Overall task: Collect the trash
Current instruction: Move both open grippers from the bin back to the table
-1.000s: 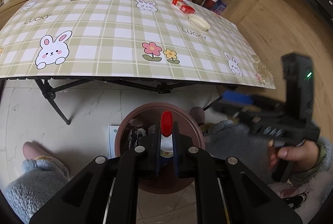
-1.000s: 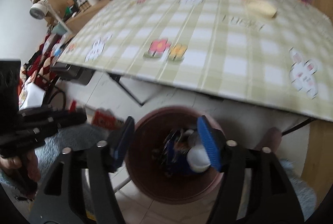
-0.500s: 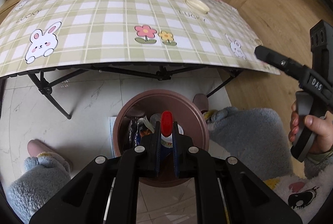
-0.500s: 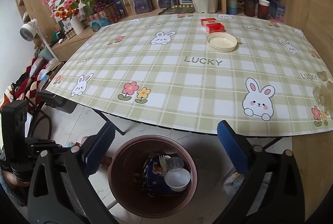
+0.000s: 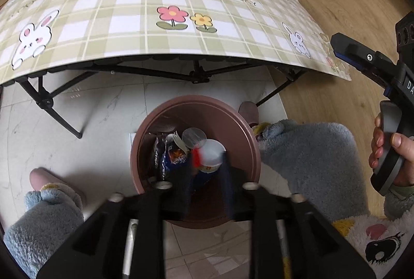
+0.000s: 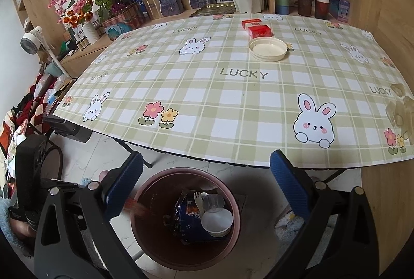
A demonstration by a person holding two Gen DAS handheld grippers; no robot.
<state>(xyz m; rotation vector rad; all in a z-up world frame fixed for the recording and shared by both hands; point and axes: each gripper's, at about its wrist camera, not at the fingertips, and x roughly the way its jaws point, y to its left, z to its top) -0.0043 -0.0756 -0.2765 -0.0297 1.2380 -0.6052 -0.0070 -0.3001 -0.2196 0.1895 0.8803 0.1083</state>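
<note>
In the left wrist view the left gripper (image 5: 204,175) hangs over the brown bin (image 5: 165,110) with its blurred fingers apart, and one small red-capped item (image 5: 196,157) is a blur just above the one white cup (image 5: 212,155) inside; if it hits the cup it could bounce out. In the right wrist view the right gripper (image 6: 204,183) is wide apart and empty above the same bin, while far on the table (image 6: 181,87) two red packs (image 6: 257,27) and one cream lid (image 6: 268,48) wait, which may be forgotten.
</note>
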